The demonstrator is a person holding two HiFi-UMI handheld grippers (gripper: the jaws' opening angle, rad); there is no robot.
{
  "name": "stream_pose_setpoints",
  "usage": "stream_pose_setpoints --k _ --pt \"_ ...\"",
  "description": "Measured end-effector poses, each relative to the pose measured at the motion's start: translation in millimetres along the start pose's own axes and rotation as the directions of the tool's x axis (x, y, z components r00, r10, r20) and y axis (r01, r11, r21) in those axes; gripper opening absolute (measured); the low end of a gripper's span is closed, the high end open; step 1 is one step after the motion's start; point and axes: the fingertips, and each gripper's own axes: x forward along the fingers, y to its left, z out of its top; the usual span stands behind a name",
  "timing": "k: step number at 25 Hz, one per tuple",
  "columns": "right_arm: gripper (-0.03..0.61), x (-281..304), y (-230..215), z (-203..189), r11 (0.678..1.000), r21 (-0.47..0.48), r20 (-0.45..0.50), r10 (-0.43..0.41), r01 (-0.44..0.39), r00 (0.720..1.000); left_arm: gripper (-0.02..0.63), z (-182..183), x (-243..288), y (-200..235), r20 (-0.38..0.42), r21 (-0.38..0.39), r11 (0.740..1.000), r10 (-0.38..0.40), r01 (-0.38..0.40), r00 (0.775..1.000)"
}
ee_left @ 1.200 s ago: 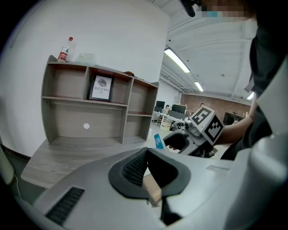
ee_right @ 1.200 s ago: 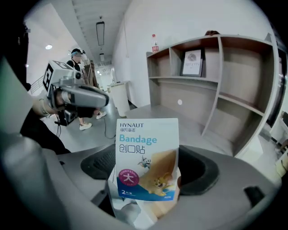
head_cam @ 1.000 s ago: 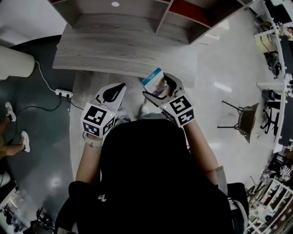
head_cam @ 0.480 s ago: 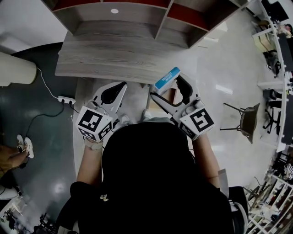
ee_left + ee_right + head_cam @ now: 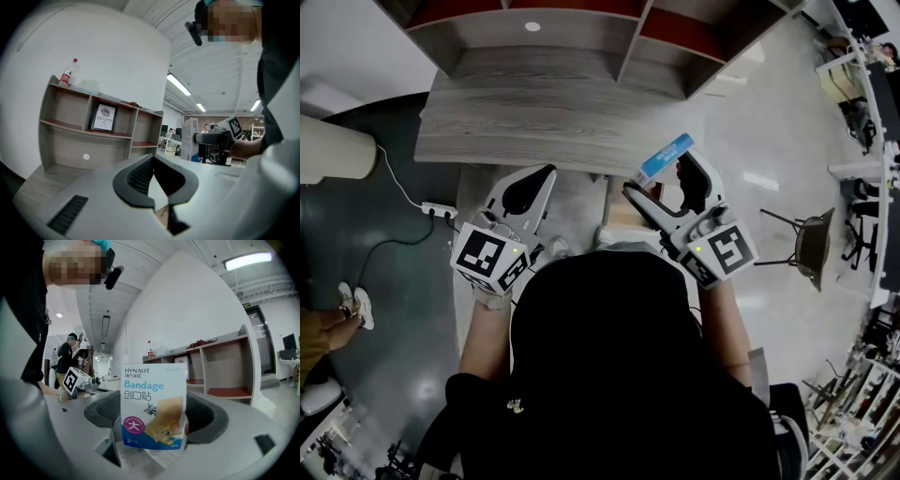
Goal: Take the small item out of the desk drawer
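A small white and blue bandage box (image 5: 153,404) stands upright between the jaws of my right gripper (image 5: 157,425), which is shut on it. From the head view the box (image 5: 666,157) is held above the floor, just right of the grey wooden desk (image 5: 534,117) and off its front edge. My right gripper (image 5: 659,175) grips the box's lower end. A light wooden drawer (image 5: 623,208) shows below the desk's front edge, between the two grippers. My left gripper (image 5: 544,176) hovers in front of the desk. Its pads (image 5: 140,176) meet at the tip with nothing between them.
An open shelf unit (image 5: 581,28) stands at the back of the desk, with a bottle (image 5: 68,72) on top and a framed print (image 5: 104,118) inside. A power strip (image 5: 439,208) and cable lie on the floor at left. A chair (image 5: 806,248) stands at right.
My right gripper has carried the bandage box to the right, away from the drawer. The left gripper has barely moved.
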Motion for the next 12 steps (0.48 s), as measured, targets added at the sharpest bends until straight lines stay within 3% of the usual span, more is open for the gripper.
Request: stream_pose_setpoints --k 12 --pt "0.422 -2.5 0.8 0.9 0.999 -0.036 -0.004 -0.001 0.001 1.0 0.009 3.6 0.0 -0.2 0.001 0.001 1.0 0.0 0.0 1.0"
